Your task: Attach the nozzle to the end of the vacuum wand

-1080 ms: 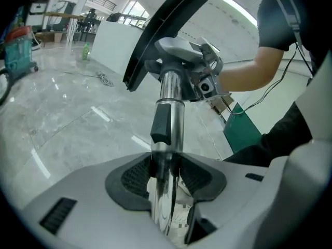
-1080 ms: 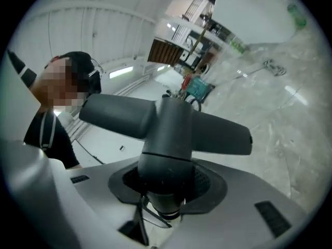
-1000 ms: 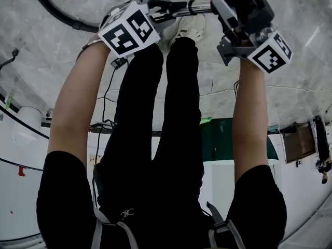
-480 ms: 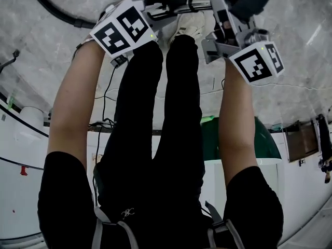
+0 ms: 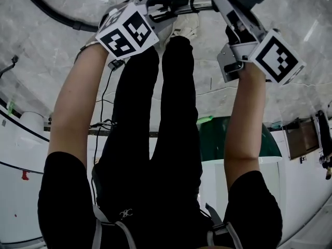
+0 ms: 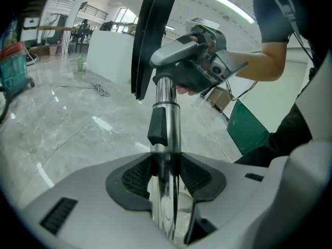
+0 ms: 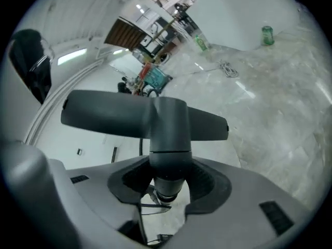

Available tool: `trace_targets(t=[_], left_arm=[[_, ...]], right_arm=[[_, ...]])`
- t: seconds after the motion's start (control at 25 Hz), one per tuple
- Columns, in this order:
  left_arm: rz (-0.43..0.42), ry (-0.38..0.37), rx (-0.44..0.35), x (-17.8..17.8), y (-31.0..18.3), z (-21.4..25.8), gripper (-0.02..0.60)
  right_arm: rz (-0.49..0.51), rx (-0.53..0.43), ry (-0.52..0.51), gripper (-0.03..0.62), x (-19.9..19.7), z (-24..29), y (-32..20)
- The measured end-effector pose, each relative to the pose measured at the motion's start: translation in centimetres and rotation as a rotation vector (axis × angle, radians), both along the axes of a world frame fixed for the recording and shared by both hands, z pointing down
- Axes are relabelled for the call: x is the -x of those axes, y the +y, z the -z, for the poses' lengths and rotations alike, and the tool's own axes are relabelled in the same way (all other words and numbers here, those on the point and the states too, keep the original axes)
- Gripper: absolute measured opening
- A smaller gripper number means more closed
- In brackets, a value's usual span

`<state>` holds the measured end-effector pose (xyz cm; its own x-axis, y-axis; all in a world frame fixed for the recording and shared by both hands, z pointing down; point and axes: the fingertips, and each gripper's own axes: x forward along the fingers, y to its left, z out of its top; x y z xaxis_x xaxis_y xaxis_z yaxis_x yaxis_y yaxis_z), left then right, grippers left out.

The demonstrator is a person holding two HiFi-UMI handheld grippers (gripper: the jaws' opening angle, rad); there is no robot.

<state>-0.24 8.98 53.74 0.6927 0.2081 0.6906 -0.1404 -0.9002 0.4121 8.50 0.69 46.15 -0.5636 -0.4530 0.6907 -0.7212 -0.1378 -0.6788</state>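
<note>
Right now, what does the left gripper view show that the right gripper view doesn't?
Only the left gripper view: the shiny wand clamped in the left gripper, and the person's forearm. Only the right gripper view: how the right gripper clamps the nozzle by its neck. Both: the nozzle and the marble floor.

Glossy grey marble floor (image 6: pixel 62 134) spreading throughout; long white counter (image 6: pixel 106 56) standing at 10 o'clock, dark green flat panel (image 6: pixel 249 126) sitting at 3 o'clock, white ceiling strip light (image 6: pixel 231 7) glowing at 1 o'clock.
</note>
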Motion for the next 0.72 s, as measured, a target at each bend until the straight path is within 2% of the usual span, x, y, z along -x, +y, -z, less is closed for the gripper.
trace_targets(t=[0.12,0.28,0.36,0.48,0.56,0.64,0.72], left_arm=[[0.009,-0.021,-0.009,0.3,0.5,-0.9,0.169],[-0.008,-0.017,0.007,0.6,-0.3,-1.1,0.169],[-0.035,-0.027,0.056,0.9,0.1,-0.7,0.167],[-0.068,-0.018,0.090,0.8,-0.4,0.7,0.166],[-0.071,-0.019,0.082,0.9,-0.6,1.3,0.166],[-0.052,-0.032,0.076,1.1,-0.3,0.9,0.166],[-0.014,-0.049,0.064,1.3,-0.4,0.2,0.166]], right_arm=[[-0.100,0.121,-0.040,0.176,-0.8,-0.2,0.4],[-0.127,0.112,-0.002,0.181,-0.3,-0.5,-0.5],[-0.077,0.053,-0.020,0.186,-0.1,-0.2,-0.2],[0.111,-0.216,-0.112,0.186,0.5,1.9,-0.7],[0.193,-0.334,-0.181,0.186,1.0,2.8,-0.6],[0.201,-0.344,-0.206,0.186,1.3,2.3,-0.4],[0.130,-0.278,-0.177,0.186,1.1,1.1,-0.5]])
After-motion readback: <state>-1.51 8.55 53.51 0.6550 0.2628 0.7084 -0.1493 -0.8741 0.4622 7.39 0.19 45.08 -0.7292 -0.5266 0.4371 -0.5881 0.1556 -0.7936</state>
